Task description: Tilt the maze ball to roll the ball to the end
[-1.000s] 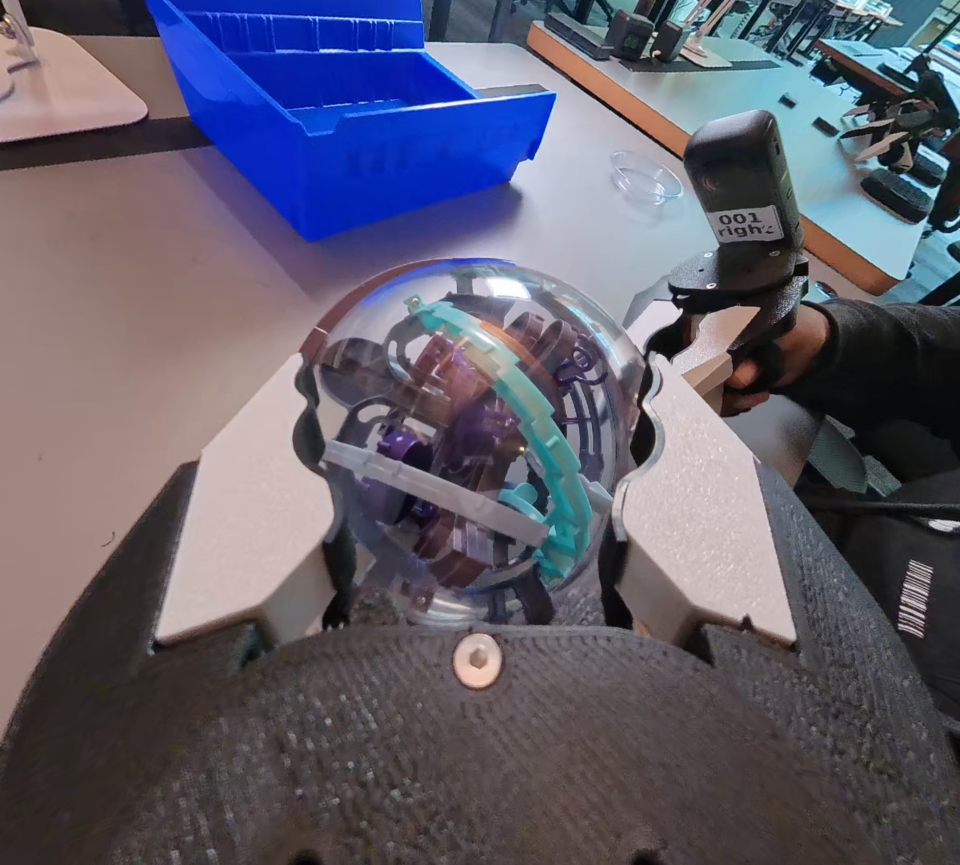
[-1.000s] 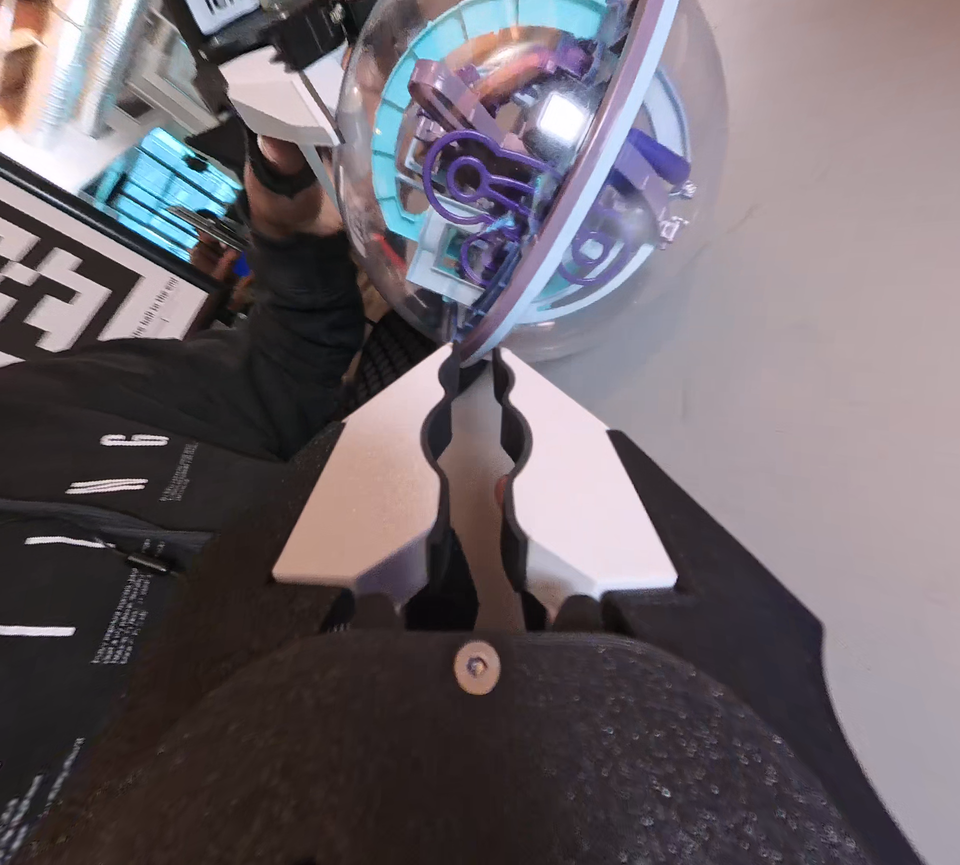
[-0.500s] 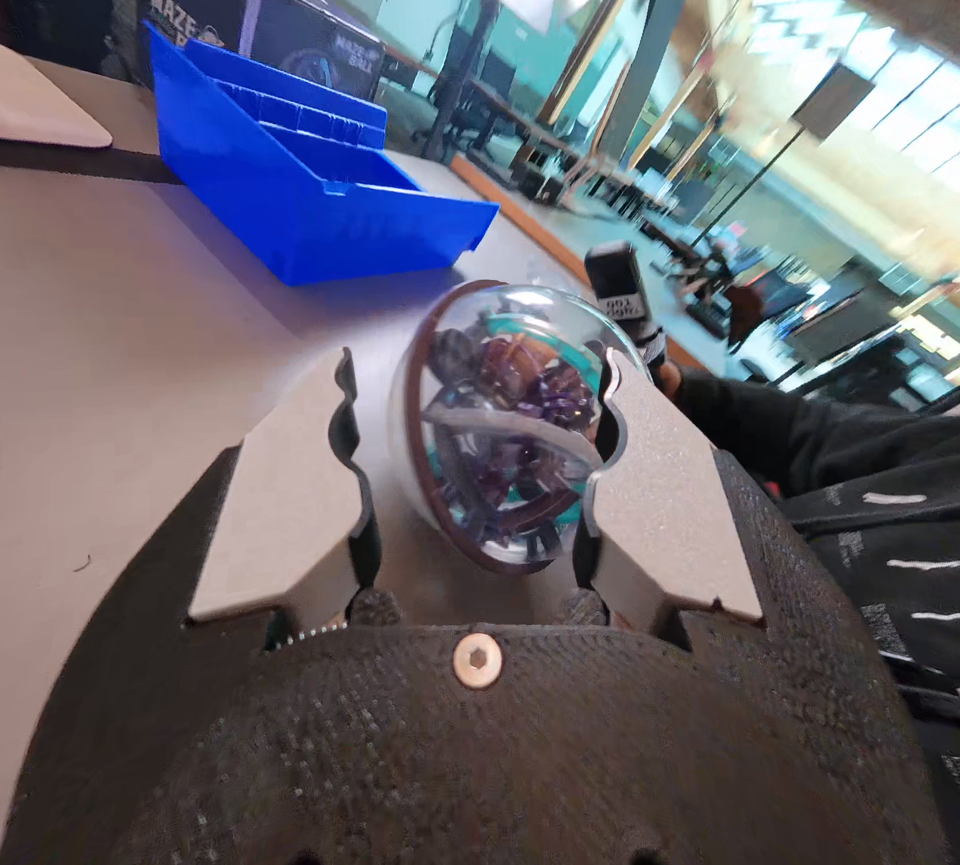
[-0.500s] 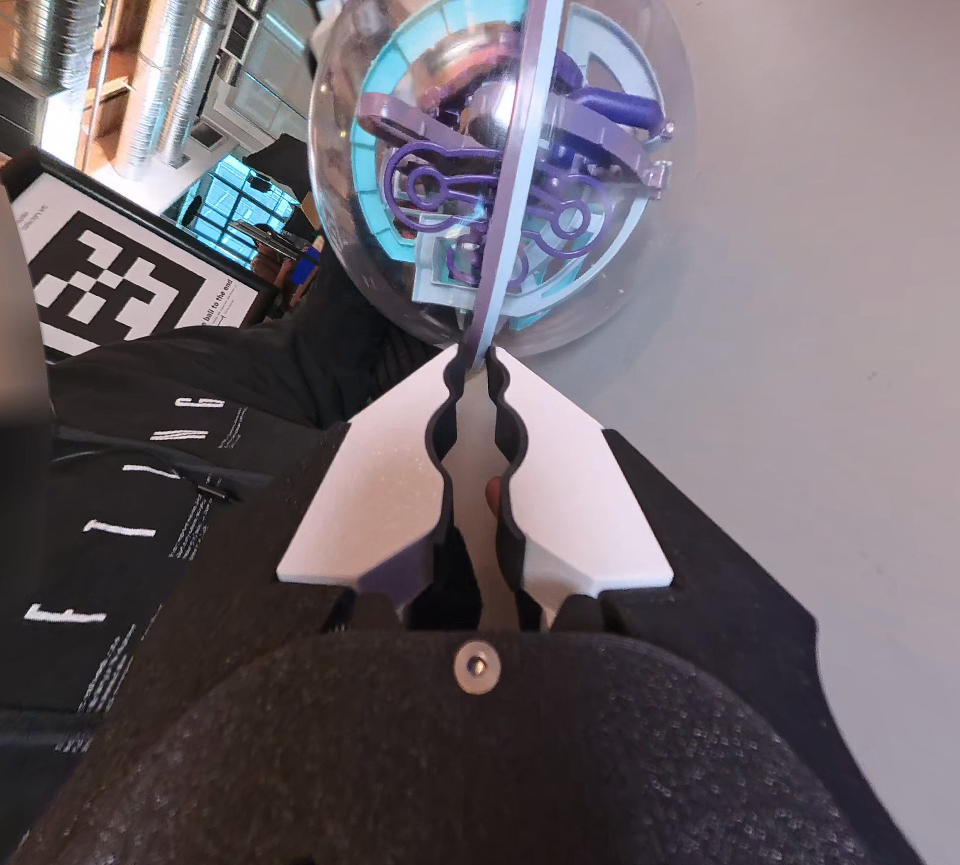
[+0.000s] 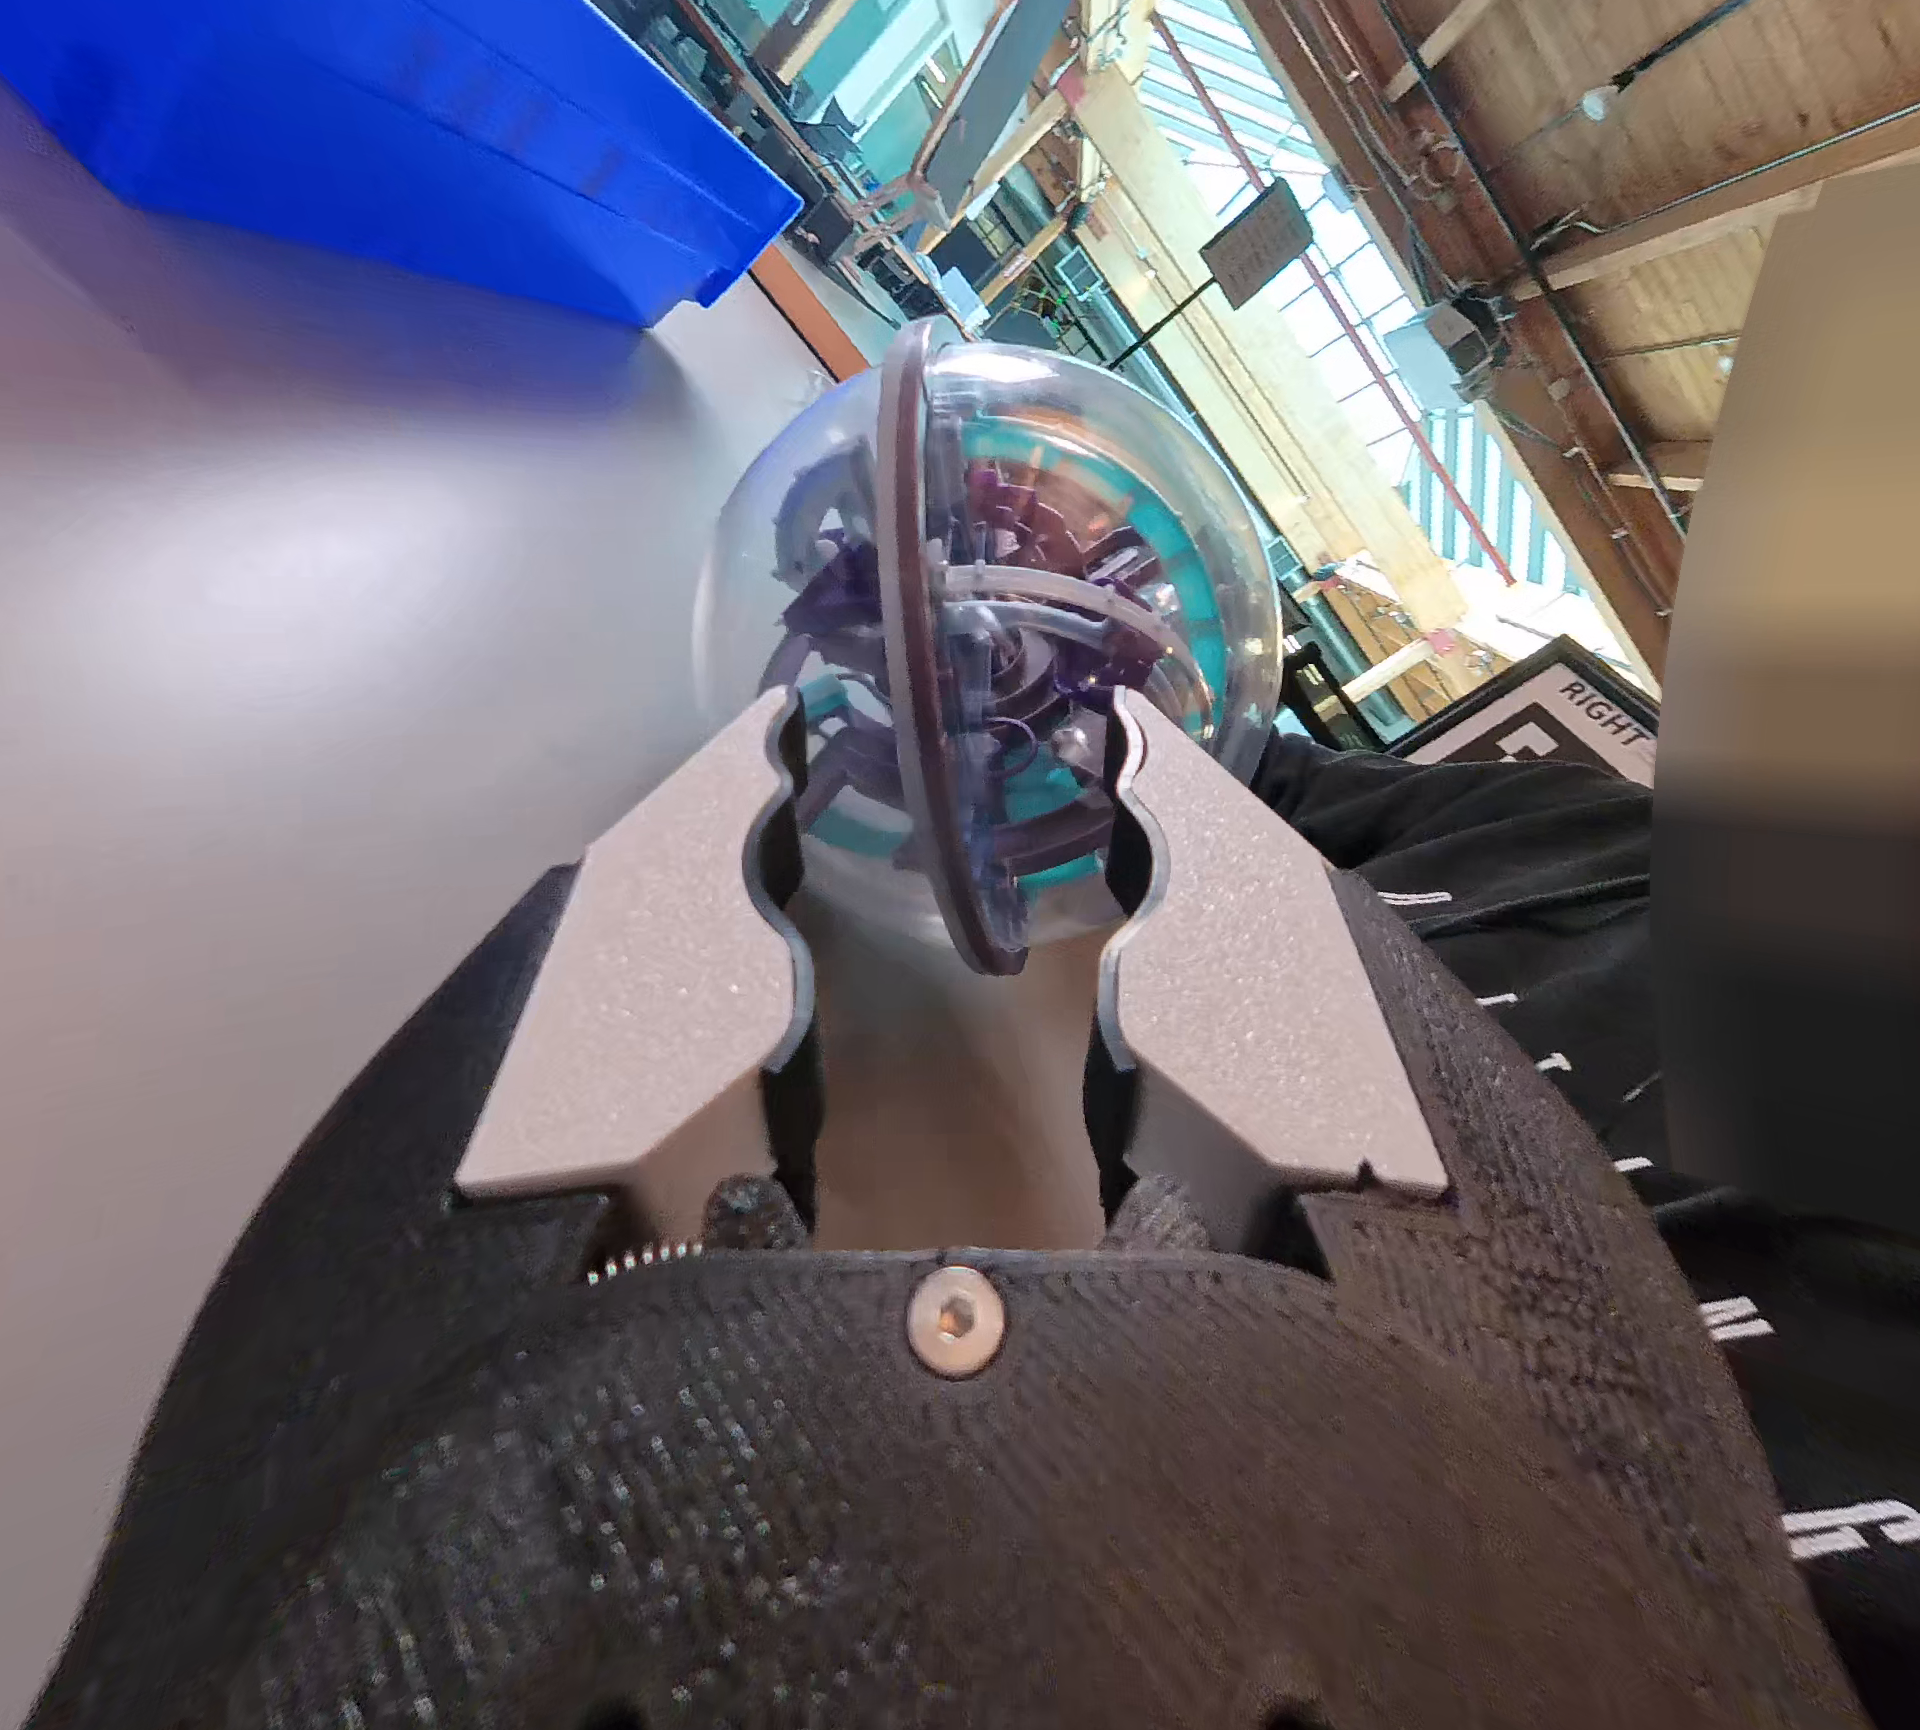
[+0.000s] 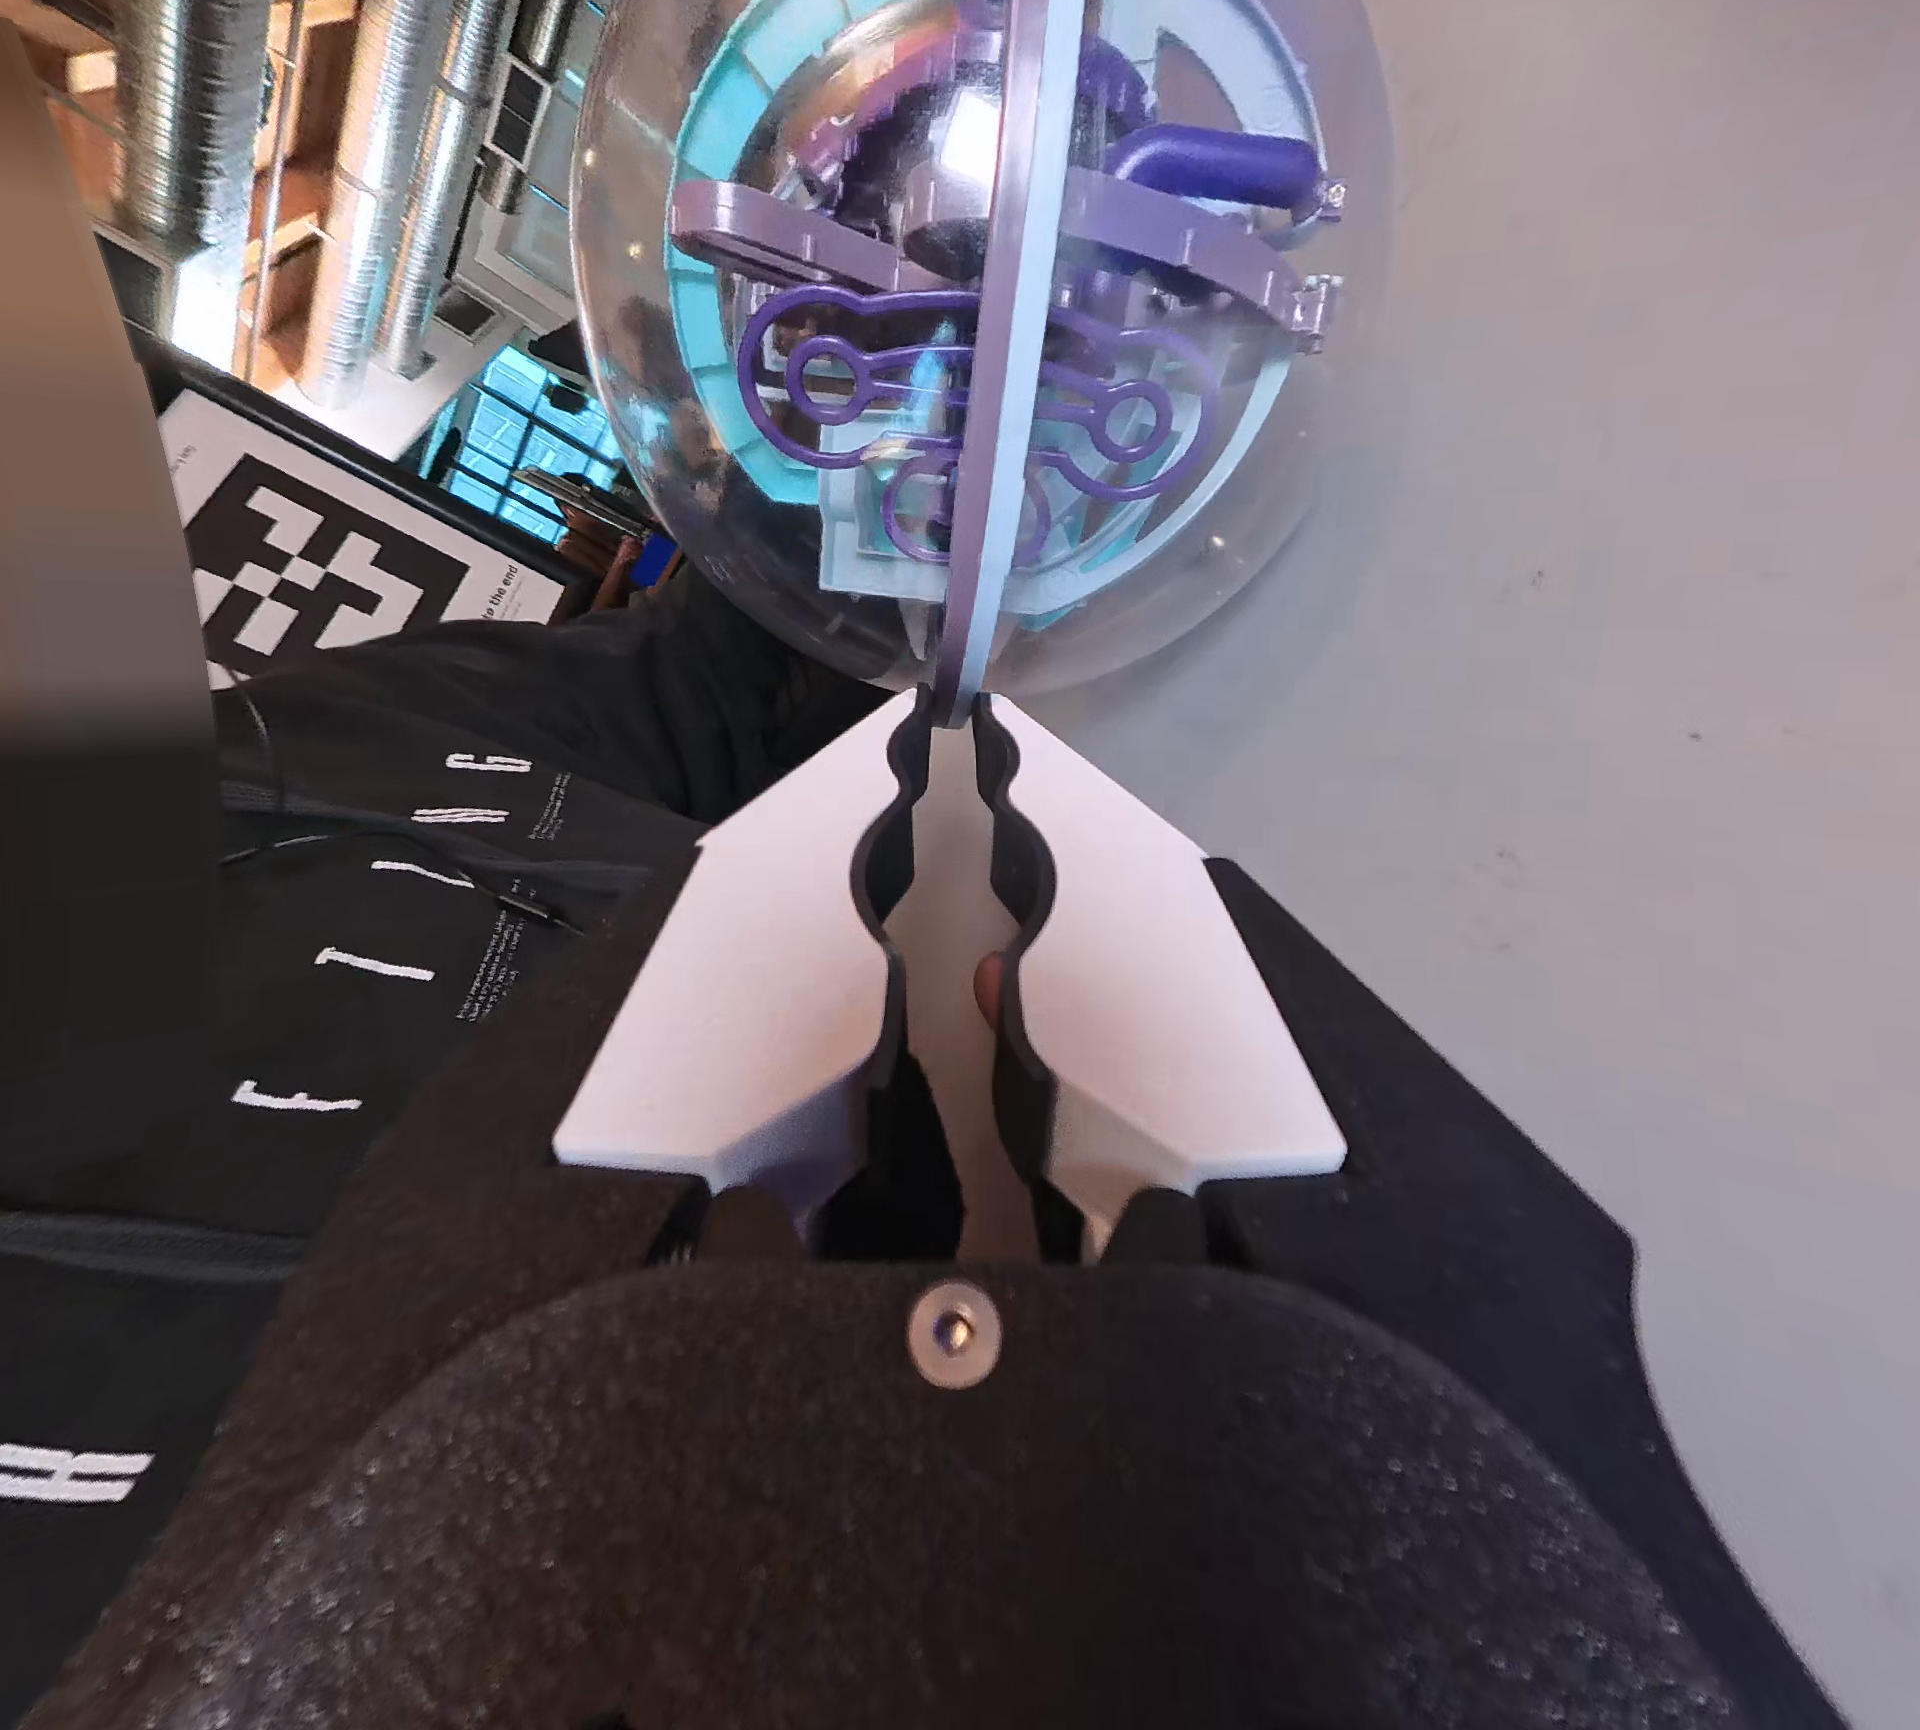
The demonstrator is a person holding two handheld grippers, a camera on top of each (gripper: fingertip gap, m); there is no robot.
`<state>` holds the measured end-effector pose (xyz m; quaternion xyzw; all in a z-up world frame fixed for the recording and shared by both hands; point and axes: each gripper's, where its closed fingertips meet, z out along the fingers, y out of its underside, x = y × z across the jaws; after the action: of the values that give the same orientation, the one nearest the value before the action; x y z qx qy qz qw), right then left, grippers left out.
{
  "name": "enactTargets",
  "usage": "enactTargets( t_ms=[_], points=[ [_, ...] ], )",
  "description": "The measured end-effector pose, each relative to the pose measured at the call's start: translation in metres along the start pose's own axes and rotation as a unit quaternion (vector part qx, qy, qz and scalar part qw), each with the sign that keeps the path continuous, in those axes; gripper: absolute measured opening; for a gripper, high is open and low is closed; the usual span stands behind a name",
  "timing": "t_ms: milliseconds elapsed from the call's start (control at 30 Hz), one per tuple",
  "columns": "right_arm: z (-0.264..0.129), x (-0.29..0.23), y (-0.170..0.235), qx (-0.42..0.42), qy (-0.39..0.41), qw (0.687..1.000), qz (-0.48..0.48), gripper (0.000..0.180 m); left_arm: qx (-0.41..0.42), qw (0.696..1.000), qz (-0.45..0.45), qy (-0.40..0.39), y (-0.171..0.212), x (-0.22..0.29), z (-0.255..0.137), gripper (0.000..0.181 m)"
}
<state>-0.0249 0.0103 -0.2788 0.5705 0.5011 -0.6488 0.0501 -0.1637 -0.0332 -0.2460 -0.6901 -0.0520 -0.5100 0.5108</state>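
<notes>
Now, left wrist view: the left gripper is spread, its fingers flanking the maze ball at centre frame without a clear clamp; blue bin upper left on the counter. Right wrist view: the right gripper pinches the ball's rim, mid-tilt. Next likely calls for slow rolling; the inner ball isn't discernible.

R tool pinched nearly shut; L tool jaws apart, tilted up.

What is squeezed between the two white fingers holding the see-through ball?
In the right wrist view, the right gripper pinches the maze ball's thin purple seam rim.
</notes>
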Motion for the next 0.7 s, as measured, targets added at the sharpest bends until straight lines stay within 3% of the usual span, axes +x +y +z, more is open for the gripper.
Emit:
enactTargets(
  t_ms=[500,700],
  points=[
    [-0.015,0.008,0.0,0.009,-0.02,0.997,0.073,0.007,-0.004,1.0,0.002,0.008,0.006,0.012,0.009,0.009],
    [-0.018,0.013,-0.003,0.015,-0.01,0.997,0.076,0.007,-0.003,1.0,0.01,0.006,0.01,0.016,0.01,0.009]
  ],
)
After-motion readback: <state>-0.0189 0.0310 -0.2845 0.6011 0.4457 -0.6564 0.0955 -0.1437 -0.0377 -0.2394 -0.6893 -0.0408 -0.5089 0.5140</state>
